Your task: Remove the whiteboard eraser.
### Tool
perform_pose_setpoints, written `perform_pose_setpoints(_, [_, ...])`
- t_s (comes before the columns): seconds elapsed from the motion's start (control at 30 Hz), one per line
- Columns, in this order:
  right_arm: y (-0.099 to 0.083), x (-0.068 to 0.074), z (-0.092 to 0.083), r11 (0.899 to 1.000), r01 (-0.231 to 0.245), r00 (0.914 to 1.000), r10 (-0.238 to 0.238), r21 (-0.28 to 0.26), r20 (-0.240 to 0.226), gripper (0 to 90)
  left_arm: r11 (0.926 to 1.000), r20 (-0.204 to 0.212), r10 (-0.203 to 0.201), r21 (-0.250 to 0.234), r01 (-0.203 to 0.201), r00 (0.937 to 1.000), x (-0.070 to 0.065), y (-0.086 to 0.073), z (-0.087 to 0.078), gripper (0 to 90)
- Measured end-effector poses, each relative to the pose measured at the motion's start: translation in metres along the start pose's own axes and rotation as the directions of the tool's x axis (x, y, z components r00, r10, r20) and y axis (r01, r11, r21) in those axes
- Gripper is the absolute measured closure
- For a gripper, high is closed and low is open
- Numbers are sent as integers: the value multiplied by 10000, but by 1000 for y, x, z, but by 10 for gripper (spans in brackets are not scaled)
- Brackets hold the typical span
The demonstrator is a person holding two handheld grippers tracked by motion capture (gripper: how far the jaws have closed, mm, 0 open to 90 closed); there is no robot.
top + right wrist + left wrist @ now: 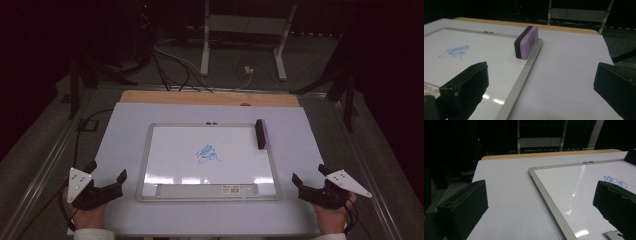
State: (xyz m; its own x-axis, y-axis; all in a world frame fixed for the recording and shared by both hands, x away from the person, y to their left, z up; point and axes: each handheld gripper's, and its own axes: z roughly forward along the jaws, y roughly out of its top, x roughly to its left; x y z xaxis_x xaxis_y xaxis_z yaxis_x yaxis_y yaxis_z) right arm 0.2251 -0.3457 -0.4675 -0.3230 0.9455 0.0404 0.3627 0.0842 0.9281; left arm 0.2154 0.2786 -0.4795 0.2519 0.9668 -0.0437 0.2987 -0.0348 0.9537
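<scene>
Sitting on its long edge at the far right corner of the whiteboard (165, 150), the eraser (261, 134) is what your right gripper (309, 181) faces: purple body, black felt face turned toward the board's middle, resting on the writing surface hard against the right frame rail. In the right gripper view the eraser (527, 42) stands upright beyond the jaws, well apart from them, with nothing between you and it but bare board and rail. A blue scribble (207, 154) marks the board's centre, to the eraser's left and nearer you. Along the board's near edge lies a grey tray (207, 190) with a small label. The board lies flat on a pale sheet (120, 130) that covers the table, whose wooden edge (210, 98) shows at the far side. Beyond it, on the dark floor, stand a white frame (245, 35) and loose cables (175, 65).

Your right hand (330, 215) rests at the sheet's near right corner, gripper held low and angled toward the board, jaws spread wide on nothing. Your left hand (90, 215) mirrors it at the near left corner; the left gripper (107, 172) also points inward, its jaws wide apart and empty, straddling the board's left rail (549, 197) in the left gripper view
</scene>
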Motion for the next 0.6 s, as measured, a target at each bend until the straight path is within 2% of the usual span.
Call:
perform_pose_setpoints(0.1, [7,0,3,9999,-143,9998,143,11,-104,3,9999,-33,-125,27,125,9999,1,-1,-1,5])
perform_pose_setpoints(0.27, [25,1,11,9999,101,9998,-100,50,-182,2,9998,-177,-189,-40,188,9997,2,-2,-1,5])
perform_pose_setpoints(0.47, [56,2,27,9990,434,9986,-430,136,-297,2,9994,-295,-343,-22,342,9990,3,-3,-1,5])
perform_pose_setpoints(0.6, [71,1,38,9989,429,9985,-423,168,-339,2,9993,-322,-379,-16,379,9988,5,-4,-1,5])
